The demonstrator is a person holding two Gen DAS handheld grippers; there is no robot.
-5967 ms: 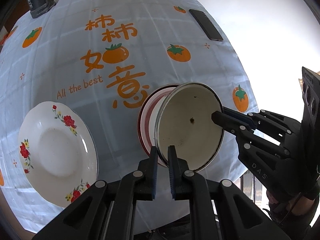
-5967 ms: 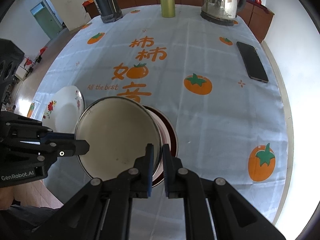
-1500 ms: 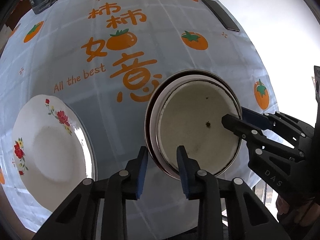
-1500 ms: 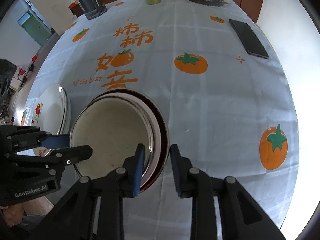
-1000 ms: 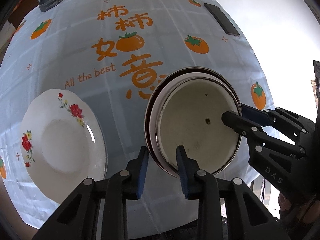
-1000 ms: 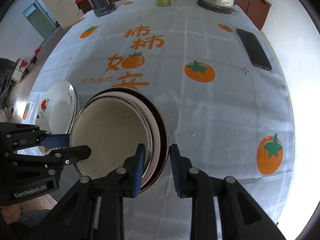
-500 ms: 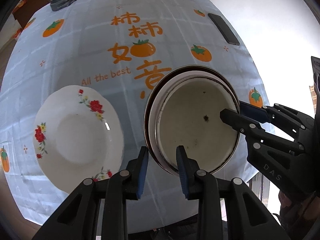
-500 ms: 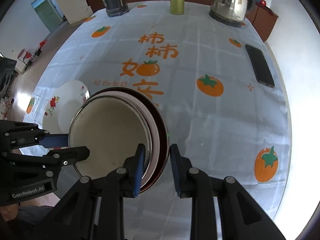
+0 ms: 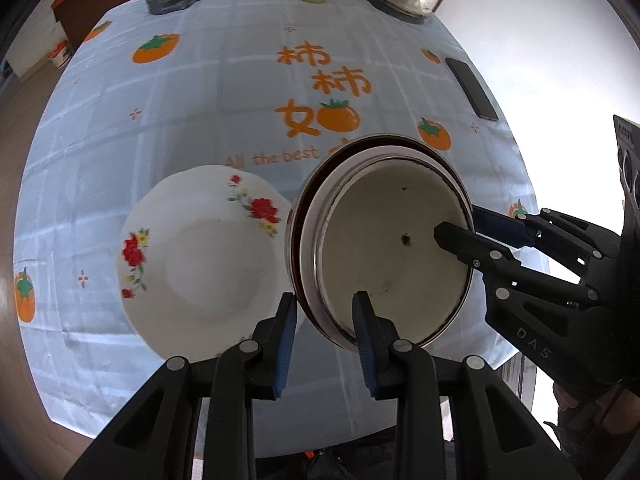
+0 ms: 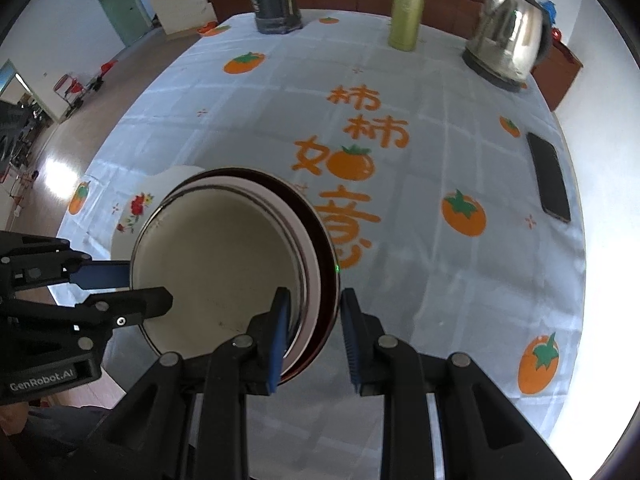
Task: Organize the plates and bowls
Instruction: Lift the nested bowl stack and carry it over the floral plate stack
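Note:
A cream enamel bowl [image 9: 396, 248] sits nested in a red-rimmed bowl [image 9: 298, 220]; the stack is lifted above the tablecloth. My left gripper [image 9: 325, 320] grips the stack's near rim. My right gripper [image 10: 312, 320] grips the opposite rim and shows in the left wrist view [image 9: 460, 228]. The stack shows in the right wrist view [image 10: 216, 264]. A white floral plate [image 9: 200, 260] lies on the table just left of the stack, partly hidden behind it in the right wrist view [image 10: 136, 208].
The tablecloth [image 9: 224, 112] has orange persimmon prints. A black phone [image 10: 550, 178] lies at the right edge. A kettle [image 10: 510, 48], a green canister [image 10: 406, 12] and a dark jug [image 10: 276, 0] stand at the far edge.
Both grippers have carried the nested bowls up and left toward the floral plate. The table looks farther away.

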